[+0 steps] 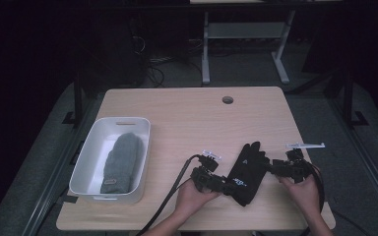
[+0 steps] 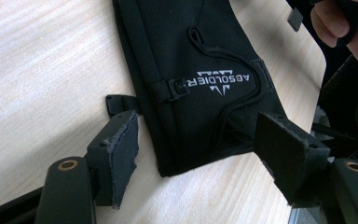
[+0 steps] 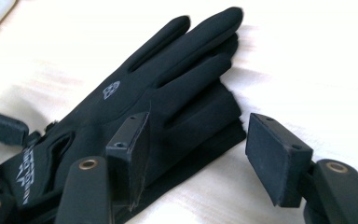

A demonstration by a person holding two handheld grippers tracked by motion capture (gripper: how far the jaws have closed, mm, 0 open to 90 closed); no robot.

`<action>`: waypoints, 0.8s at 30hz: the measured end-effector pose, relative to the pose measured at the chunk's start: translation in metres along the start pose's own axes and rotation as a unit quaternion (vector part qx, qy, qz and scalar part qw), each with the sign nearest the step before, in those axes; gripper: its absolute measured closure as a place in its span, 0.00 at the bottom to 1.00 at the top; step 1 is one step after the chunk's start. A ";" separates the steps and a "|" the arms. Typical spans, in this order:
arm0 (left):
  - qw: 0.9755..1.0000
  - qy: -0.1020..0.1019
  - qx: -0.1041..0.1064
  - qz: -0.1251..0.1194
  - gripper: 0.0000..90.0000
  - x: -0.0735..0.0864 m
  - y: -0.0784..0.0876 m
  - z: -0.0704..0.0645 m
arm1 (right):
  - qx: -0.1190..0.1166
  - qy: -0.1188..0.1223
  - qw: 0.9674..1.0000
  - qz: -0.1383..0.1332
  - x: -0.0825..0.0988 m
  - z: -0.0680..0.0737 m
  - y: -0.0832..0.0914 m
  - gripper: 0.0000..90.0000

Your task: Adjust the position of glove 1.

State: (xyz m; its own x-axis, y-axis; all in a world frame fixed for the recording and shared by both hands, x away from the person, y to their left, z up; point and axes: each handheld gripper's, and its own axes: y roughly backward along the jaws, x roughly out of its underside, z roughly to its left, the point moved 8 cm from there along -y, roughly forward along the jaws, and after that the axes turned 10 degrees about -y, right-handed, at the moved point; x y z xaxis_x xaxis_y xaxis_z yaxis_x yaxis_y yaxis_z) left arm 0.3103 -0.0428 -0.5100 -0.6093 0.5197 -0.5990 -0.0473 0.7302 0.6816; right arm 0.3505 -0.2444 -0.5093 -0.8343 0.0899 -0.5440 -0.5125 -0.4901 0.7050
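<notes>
Table: light wood top point(image 1: 187, 118) in a dim room, dark floor all round and a desk frame behind the far edge. Pretty roomy, the whole middle and far half is bare apart from a round cable hole point(image 1: 228, 100).
Black glove: the black glove point(image 1: 246, 172) lies flat near the front right of the table, fingers pointing away from the person, cuff toward the front edge. White logo lettering near the cuff, easy to read in the left gripper view point(image 2: 205, 70).
Left gripper: left gripper point(image 1: 222, 186) sits at the cuff end, jaws spread wide. In its own view the cuff corner lies between the two pads with a gap on both sides, so nothing is pinched point(image 2: 198, 156).
Right gripper: right gripper point(image 1: 274, 167) is at the glove's thumb-side edge, jaws spread too. One pad hangs over the glove's fingers, the other over bare wood just beside them point(image 3: 198, 154).
White bin: white bin point(image 1: 91, 152) hugs the left edge, well apart from the black glove, with a grey mitten point(image 1: 122, 160) lying inside.
Edges: right hand point(image 1: 302, 191) is close to the table's front right corner, not much wood left on that side.
</notes>
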 end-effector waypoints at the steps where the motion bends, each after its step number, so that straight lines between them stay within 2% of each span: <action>1: 1.000 -0.004 0.000 0.005 0.34 0.000 -0.001 0.001 | 0.002 -0.003 1.000 0.001 -0.001 -0.001 0.000 0.44; 8: 1.000 0.003 0.001 0.011 0.35 -0.001 -0.008 0.003 | 0.011 -0.017 1.000 -0.002 -0.008 -0.009 -0.006 0.44; 13: 1.000 0.003 0.003 0.012 0.38 -0.002 -0.009 0.002 | 0.021 -0.009 1.000 0.003 -0.008 -0.012 -0.012 0.44; 15: 1.000 -0.002 0.003 0.015 0.41 -0.001 -0.010 0.000 | 0.023 -0.018 1.000 0.010 -0.007 -0.011 -0.013 0.45; 16: 1.000 -0.008 -0.002 0.016 0.43 -0.001 -0.011 -0.001 | 0.026 -0.009 1.000 0.010 -0.006 -0.011 -0.014 0.45; 20: 1.000 -0.018 -0.012 0.018 0.53 -0.001 -0.014 -0.001 | 0.026 -0.007 1.000 0.010 -0.004 -0.011 -0.016 0.47; 23: 0.999 -0.024 -0.018 0.024 0.53 -0.001 -0.014 -0.003 | 0.030 -0.007 0.999 0.011 -0.004 -0.012 -0.015 0.46; 24: 0.999 -0.024 -0.012 0.028 0.53 -0.001 -0.015 -0.004 | 0.030 -0.007 0.999 0.011 -0.004 -0.014 -0.015 0.46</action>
State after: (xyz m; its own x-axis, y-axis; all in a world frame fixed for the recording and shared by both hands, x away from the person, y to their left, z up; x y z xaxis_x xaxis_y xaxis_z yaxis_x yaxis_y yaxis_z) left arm 0.3086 -0.0557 -0.5179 -0.5722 0.5802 -0.5796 -0.0339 0.6894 0.7236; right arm 0.3641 -0.2495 -0.5235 -0.8479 0.0927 -0.5221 -0.5054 -0.4389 0.7429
